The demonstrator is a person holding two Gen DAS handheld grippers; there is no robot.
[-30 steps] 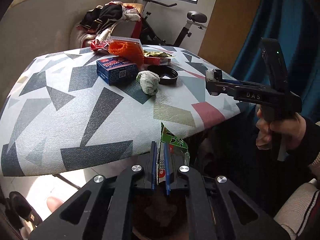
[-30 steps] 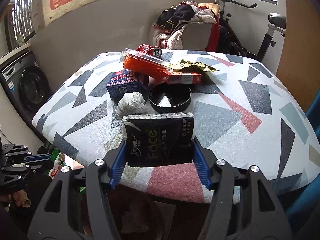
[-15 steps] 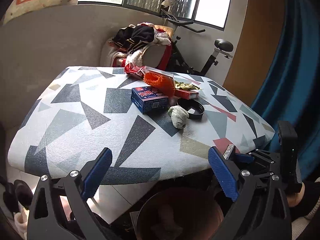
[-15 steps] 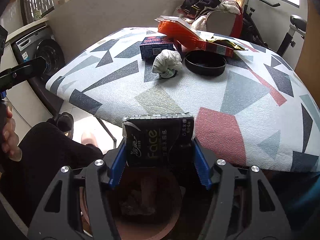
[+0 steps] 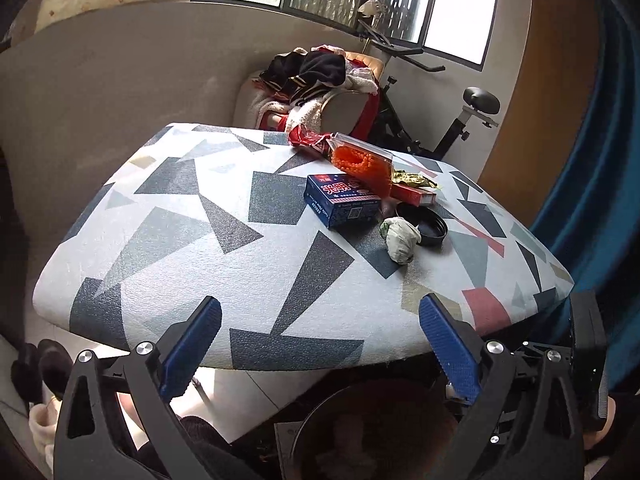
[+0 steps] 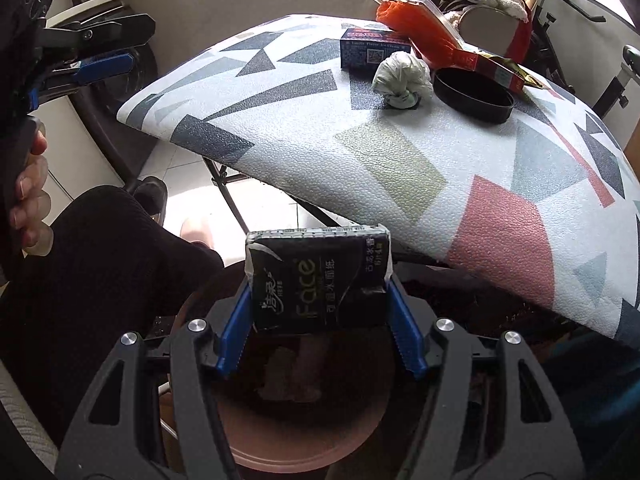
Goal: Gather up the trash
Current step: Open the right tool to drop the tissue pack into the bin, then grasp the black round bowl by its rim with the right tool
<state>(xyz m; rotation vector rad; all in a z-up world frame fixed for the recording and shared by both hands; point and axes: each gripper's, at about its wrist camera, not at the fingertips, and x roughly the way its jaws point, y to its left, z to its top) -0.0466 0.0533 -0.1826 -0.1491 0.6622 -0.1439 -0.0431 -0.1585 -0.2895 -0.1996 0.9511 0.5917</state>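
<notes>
While right tongs [image 6: 318, 316] clamp tissue pack [image 6: 318, 280] beyond table edge [image 6: 400, 240], left tongs [image 5: 320, 344] gape empty.

On the one patterned table [image 5: 208, 248]: one blue box [image 5: 342, 200]; one crumpled white wad [image 5: 400, 238]; one black lid [image 5: 430, 226]; one clear box of orange beads [image 5: 362, 158]; one red carton [image 5: 414, 196]; below, one brown bin [image 6: 304, 424]; one black tissue pack [image 6: 318, 280]; two grippers, left [image 5: 320, 344] and right [image 6: 318, 316].

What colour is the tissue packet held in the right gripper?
Black, with grey lettering and a pale top edge: the tissue packet shows best in the right wrist view.
</notes>
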